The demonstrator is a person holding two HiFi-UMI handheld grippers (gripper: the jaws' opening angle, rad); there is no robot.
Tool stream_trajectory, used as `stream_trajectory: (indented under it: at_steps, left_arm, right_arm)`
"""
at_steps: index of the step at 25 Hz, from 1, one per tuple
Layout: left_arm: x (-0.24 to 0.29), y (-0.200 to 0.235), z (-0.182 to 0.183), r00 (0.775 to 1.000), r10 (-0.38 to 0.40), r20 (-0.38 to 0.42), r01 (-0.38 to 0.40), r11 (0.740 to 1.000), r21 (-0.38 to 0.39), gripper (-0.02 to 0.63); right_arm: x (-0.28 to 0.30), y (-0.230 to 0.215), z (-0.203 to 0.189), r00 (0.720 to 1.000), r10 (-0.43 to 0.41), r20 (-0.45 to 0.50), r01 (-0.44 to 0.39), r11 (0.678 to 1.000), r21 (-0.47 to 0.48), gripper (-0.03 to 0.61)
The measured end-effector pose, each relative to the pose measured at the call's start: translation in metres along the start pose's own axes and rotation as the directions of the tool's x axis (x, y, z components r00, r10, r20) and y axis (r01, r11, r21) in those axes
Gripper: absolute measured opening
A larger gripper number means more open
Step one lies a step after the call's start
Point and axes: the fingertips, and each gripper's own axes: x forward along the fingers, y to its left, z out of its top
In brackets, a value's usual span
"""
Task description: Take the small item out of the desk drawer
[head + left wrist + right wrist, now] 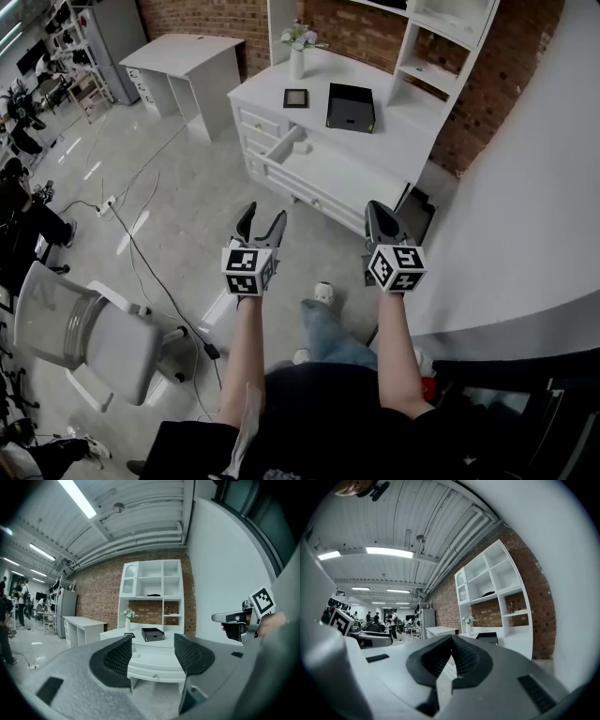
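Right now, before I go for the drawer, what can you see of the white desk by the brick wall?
The white desk stands against the brick wall, painted-wood look, with an open-shelved hutch on its back. Small-knobbed drawers run down one side; one narrow drawer at the top appears pulled out, contents unclear. A vase of flowers, a small dark frame and a black tray rest on top. The left gripper and right gripper hang short of it.

Left gripper point(153, 643) — jaws apart, empty
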Motion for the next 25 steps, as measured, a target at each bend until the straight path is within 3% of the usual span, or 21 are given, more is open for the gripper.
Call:
stream_trajectory:
  at_steps: [10,16,25]
  left_arm:
    - [0.078,0.034,-0.003,1.0,0.019,0.0,-0.019,1.0,-0.013,0.255]
    - [0.148,0.059,-0.017,0.998,0.036,-0.042,-0.037,0.999,-0.019,0.261]
    - [0.271,0.101,-0.005,0.994,0.068,-0.085,-0.07,0.997,-0.014,0.265]
  right_arm:
    - [0.082,-0.031,-0.007,1.0,0.016,-0.009,-0.016,1.0,-0.013,-0.002]
    - [0.158,-0.069,-0.018,0.999,0.025,-0.031,-0.025,1.0,0.016,-0.002]
    - [0.284,-0.117,-0.017,0.994,0.083,-0.072,-0.082,0.997,0.01,-0.002]
